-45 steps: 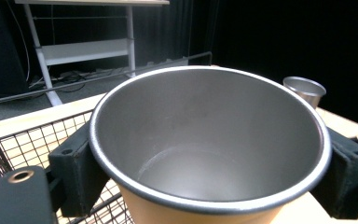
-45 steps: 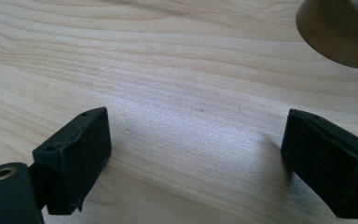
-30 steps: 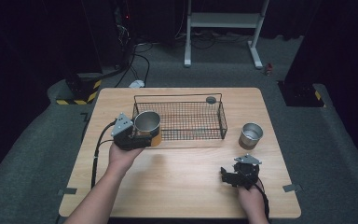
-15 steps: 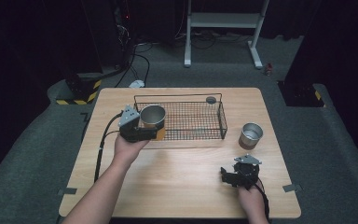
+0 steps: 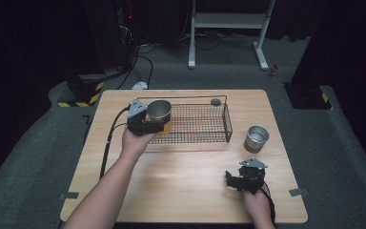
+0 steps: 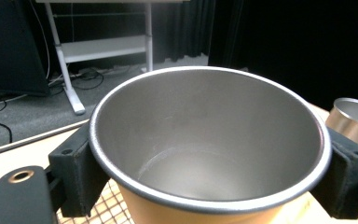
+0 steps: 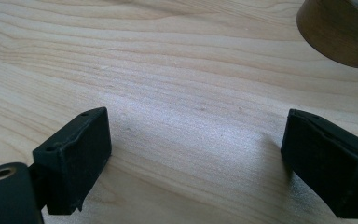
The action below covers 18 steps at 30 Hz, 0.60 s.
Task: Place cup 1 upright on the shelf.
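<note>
Since a second ago my left gripper point(image 5: 153, 123) has carried the cup point(image 5: 159, 114), clamped at its sides, over the basket point(image 5: 205, 138) corner, probably for dropping in; right gripper point(image 5: 236, 180) rests wide open, empty.

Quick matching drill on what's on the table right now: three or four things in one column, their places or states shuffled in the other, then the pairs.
Things:
1. orange cup
2. second cup
3. right gripper
4. basket

States:
A. open, low over bare table
B. wire, sits mid-table
C. clamped in the left gripper, at the basket's left end
D. stands on the table right of the basket

Pairs: 1-C, 2-D, 3-A, 4-B
</note>
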Each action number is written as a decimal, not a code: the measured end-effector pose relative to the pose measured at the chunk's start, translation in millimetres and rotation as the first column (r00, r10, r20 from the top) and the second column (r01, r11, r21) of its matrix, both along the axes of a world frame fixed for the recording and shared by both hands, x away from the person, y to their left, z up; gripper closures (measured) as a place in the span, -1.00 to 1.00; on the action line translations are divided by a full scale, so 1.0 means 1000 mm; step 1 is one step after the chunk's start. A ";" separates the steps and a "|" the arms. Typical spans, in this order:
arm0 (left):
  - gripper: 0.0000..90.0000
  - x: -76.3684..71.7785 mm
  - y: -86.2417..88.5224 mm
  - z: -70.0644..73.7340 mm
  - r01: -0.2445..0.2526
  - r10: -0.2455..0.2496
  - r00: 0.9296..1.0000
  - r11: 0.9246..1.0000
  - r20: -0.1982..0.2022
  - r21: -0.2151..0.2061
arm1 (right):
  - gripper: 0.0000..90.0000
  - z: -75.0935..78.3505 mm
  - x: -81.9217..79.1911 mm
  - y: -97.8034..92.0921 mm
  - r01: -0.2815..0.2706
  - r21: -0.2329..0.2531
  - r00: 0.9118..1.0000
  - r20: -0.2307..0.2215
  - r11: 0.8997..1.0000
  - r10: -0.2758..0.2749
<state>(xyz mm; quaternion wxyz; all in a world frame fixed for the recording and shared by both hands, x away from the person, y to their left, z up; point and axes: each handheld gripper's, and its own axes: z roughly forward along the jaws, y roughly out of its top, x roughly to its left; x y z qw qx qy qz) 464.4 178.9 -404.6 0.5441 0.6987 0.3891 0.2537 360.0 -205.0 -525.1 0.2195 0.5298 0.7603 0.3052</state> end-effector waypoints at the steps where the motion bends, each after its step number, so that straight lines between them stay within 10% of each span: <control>1: -0.70 0.003 -0.001 0.000 -0.002 0.002 1.000 1.000 -0.006 0.003 | -0.81 0.000 0.000 0.000 0.000 0.000 1.000 0.000 1.000 0.000; 18: -0.70 0.034 -0.009 -0.017 -0.054 0.054 0.997 0.999 -0.061 0.007 | -0.81 0.000 0.000 0.000 0.000 0.000 1.000 0.000 1.000 0.000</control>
